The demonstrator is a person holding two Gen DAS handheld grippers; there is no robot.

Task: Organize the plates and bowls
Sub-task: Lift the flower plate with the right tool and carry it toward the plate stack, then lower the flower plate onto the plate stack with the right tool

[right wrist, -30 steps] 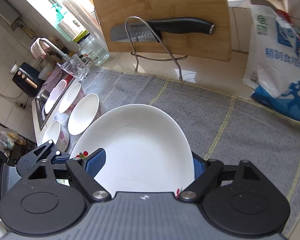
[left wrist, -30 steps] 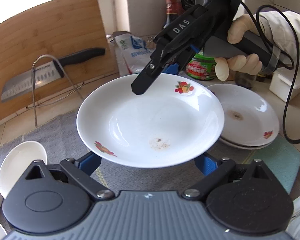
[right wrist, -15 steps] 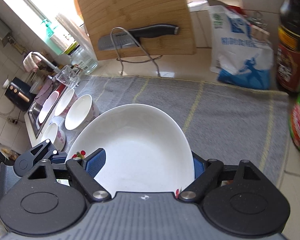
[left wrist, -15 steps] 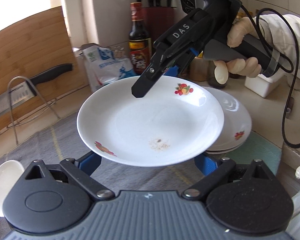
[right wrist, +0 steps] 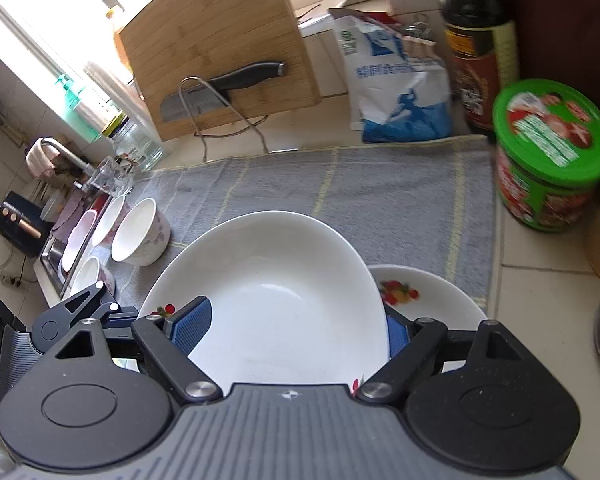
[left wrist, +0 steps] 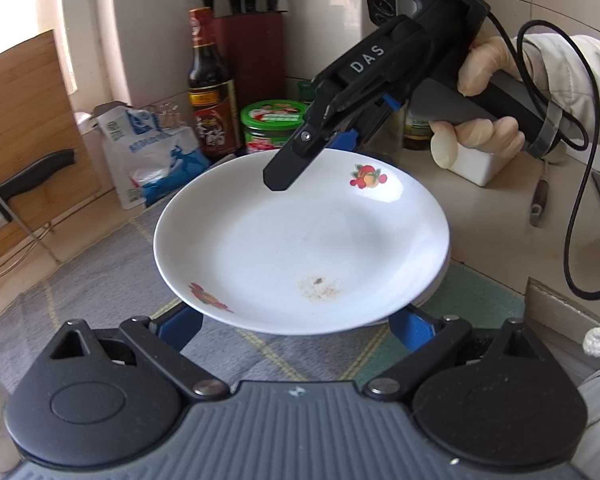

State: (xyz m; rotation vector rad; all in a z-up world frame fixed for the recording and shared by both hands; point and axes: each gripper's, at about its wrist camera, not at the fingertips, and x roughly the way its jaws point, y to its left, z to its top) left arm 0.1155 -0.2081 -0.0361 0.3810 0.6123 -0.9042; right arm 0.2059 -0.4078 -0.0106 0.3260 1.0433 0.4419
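A white plate (left wrist: pixel 300 248) with fruit motifs and a brownish stain hangs above the grey cloth, gripped from two sides. My left gripper (left wrist: pixel 296 326) is shut on its near rim, one blue pad on each side. From the far side my right gripper (left wrist: pixel 312 160), held in a gloved hand (left wrist: pixel 480 80), is shut on the opposite rim. In the right wrist view the plate (right wrist: pixel 276 288) fills the space between the right gripper's (right wrist: pixel 292 330) pads. Just below it, a stack of plates (right wrist: pixel 424 292) with the same fruit motif peeks out at the right (left wrist: pixel 440 280).
Several bowls (right wrist: pixel 140 232) stand at the cloth's left end by the sink (right wrist: pixel 60 240). Along the back stand a cutting board (right wrist: pixel 220 48) with a knife (right wrist: pixel 228 84) on a wire rack, a salt bag (right wrist: pixel 396 84), a sauce bottle (left wrist: pixel 210 92), a green-lidded jar (right wrist: pixel 552 152) and a knife block (left wrist: pixel 248 52).
Both grippers have carried the plate to the right along the counter. The cutting board slid out to the left, and the plate now hangs over the stack of plates.
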